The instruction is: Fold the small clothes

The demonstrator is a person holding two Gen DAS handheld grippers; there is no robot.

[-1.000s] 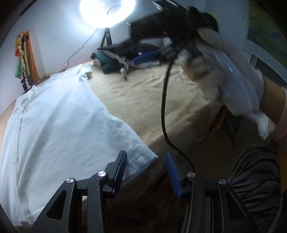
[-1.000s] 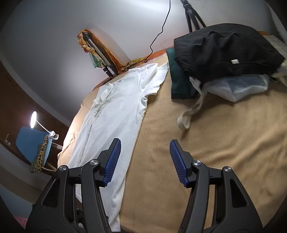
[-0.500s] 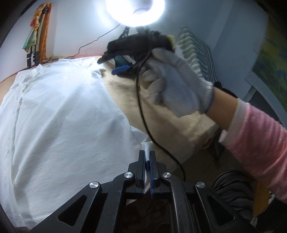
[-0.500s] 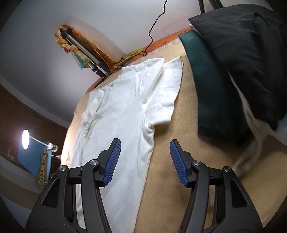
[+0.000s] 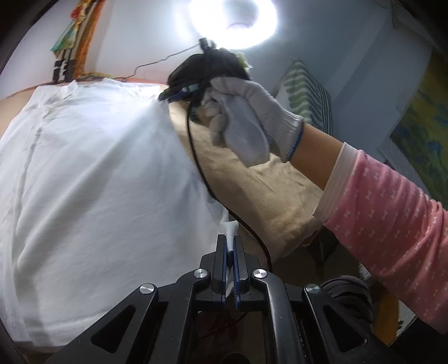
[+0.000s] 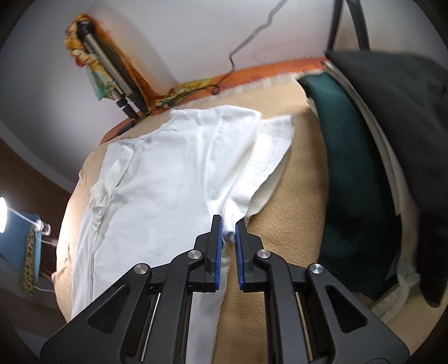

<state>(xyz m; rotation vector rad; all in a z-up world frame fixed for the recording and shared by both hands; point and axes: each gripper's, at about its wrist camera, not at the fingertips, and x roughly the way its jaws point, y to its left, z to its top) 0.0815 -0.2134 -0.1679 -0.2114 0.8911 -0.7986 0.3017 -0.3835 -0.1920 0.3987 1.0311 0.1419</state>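
Note:
A white T-shirt [image 5: 98,173] lies spread flat on a tan bed cover [image 5: 252,182]. My left gripper [image 5: 230,246] is shut on the shirt's near bottom corner at the bed's edge. In the right wrist view the same shirt [image 6: 168,182] shows with its short sleeve [image 6: 271,145] pointing right. My right gripper [image 6: 229,233] is closed on the shirt's side edge just below the sleeve, white cloth bunched between the blue pads. The gloved right hand [image 5: 252,120] holding that gripper shows in the left wrist view at the shirt's far edge.
A pile of dark green [image 6: 352,168] and black clothes [image 6: 406,112] lies on the bed right of the shirt. A ring light [image 5: 232,22] stands behind the bed. A black cable [image 5: 201,168] hangs from the right gripper across the bed cover. A tripod [image 6: 112,70] leans at the wall.
My left gripper shut on the shirt's bottom corner. My right gripper moved forward to the shirt's side under the sleeve and closed on it.

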